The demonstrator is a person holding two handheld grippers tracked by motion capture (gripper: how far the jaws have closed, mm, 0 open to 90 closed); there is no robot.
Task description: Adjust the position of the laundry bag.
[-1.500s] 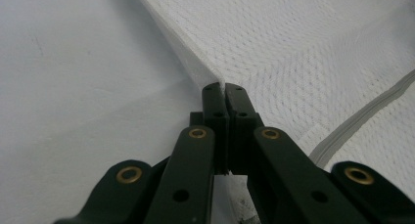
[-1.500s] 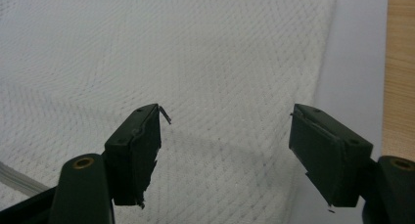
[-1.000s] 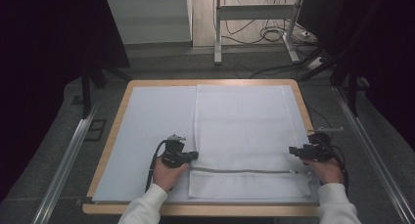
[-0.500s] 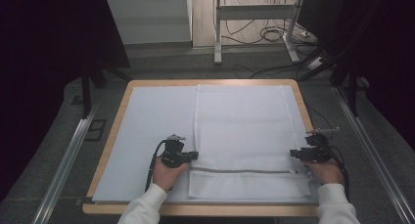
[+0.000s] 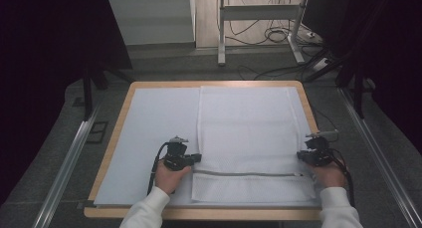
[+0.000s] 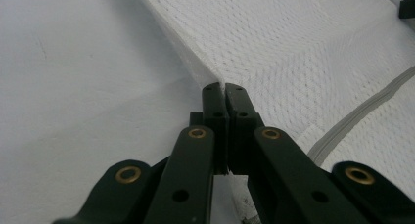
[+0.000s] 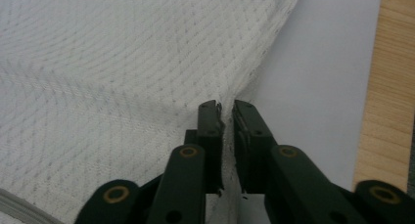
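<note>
Wood-rimmed table (image 5: 115,138) — white sheet (image 5: 154,133), grey floor (image 5: 59,138)

One white mesh bag (image 5: 249,133), one grey zipper (image 5: 246,174), one white mat (image 5: 149,133), two tongs, one wooden table (image 5: 114,138).

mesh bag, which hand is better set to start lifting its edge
Left. The left gripper is fully clamped on the mesh bag edge. The right gripper has just been closing on the opposite edge, a thin gap still between its jaws.
</note>
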